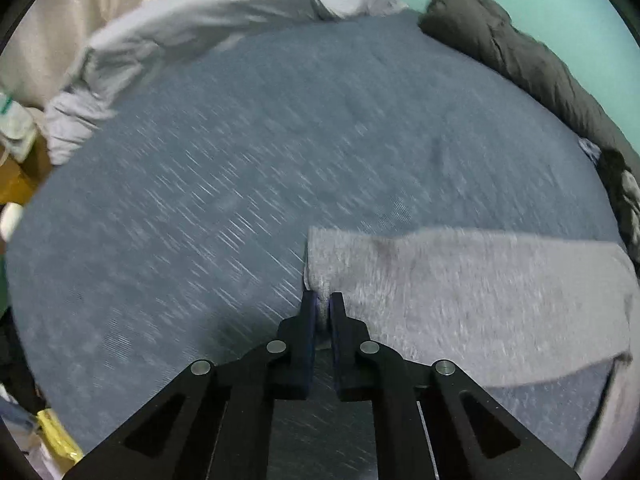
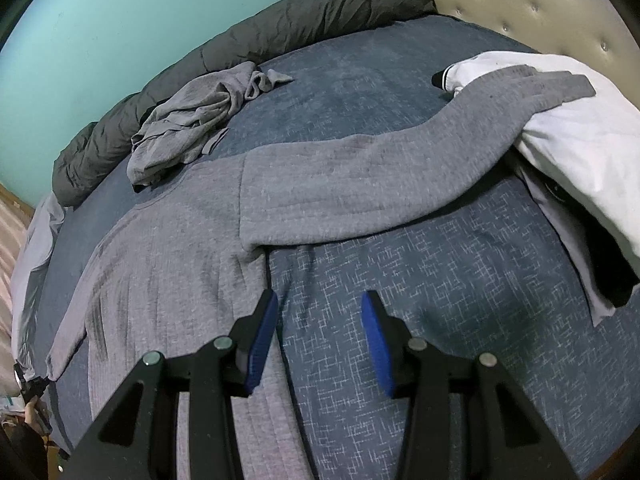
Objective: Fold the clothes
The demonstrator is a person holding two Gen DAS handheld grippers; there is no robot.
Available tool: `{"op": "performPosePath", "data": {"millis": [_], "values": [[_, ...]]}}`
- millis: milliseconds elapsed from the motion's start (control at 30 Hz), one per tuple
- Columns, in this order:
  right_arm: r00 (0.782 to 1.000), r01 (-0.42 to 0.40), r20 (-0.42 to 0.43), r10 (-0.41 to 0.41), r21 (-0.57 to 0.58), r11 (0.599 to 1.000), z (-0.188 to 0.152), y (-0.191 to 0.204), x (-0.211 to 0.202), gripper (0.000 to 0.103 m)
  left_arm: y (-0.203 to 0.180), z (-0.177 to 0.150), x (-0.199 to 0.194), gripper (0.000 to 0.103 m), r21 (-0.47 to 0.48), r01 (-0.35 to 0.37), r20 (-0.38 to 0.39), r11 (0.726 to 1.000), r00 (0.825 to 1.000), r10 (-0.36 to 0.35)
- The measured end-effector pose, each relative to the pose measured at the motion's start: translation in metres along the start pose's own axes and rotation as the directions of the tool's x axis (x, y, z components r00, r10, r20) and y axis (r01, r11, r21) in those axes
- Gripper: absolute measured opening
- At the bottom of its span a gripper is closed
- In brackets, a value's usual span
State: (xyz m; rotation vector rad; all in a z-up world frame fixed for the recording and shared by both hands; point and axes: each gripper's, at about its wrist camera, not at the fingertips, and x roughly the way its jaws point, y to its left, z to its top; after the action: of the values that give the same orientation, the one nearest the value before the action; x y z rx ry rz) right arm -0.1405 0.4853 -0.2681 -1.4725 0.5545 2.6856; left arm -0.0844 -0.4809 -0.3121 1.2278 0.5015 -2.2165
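A grey sweater (image 2: 168, 264) lies flat on the blue bedspread (image 2: 440, 288). One of its sleeves (image 2: 380, 184) stretches right onto a white garment (image 2: 580, 152). In the blurred left wrist view, my left gripper (image 1: 323, 302) is shut on the corner of the other grey sleeve's cuff (image 1: 460, 288), and cloth shows between its fingertips. My right gripper (image 2: 320, 312) is open and hovers low over the sweater's side edge. Its left finger (image 2: 264, 328) is above the grey cloth and its right finger (image 2: 374, 332) above bare bedspread, with nothing between them.
A crumpled grey garment (image 2: 192, 120) lies behind the sweater. A dark grey duvet (image 2: 280, 28) is bunched along the turquoise wall (image 2: 100, 32). A tufted headboard (image 2: 540, 4) stands at the right. A pale sheet (image 1: 180, 32) and clutter (image 1: 16, 132) sit at the bed's far edge.
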Motion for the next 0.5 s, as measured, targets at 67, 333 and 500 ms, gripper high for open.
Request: {"op": "performPosePath", "data": {"millis": [67,333,500], "values": [[1.0,-0.003,-0.004,0.003,-0.001,1.0,-0.001,-0.001,0.002,0.044,0.006,0.012,0.002,0.006,0.0,-0.014,-0.006,1.0,1.0,0.014],[1.0,-0.007,-0.021,0.007,0.009,1.0,-0.008,-0.005,0.014,0.044,-0.007,0.023,-0.009,0.009,-0.025,-0.064,-0.016,0.998,0.998,0.063],[0.999,-0.004,-0.037,0.004,0.006,1.0,-0.011,-0.008,0.026,0.048,-0.069,0.023,-0.021,0.041,0.106,0.031,0.018,0.994,0.999,-0.033]]}}
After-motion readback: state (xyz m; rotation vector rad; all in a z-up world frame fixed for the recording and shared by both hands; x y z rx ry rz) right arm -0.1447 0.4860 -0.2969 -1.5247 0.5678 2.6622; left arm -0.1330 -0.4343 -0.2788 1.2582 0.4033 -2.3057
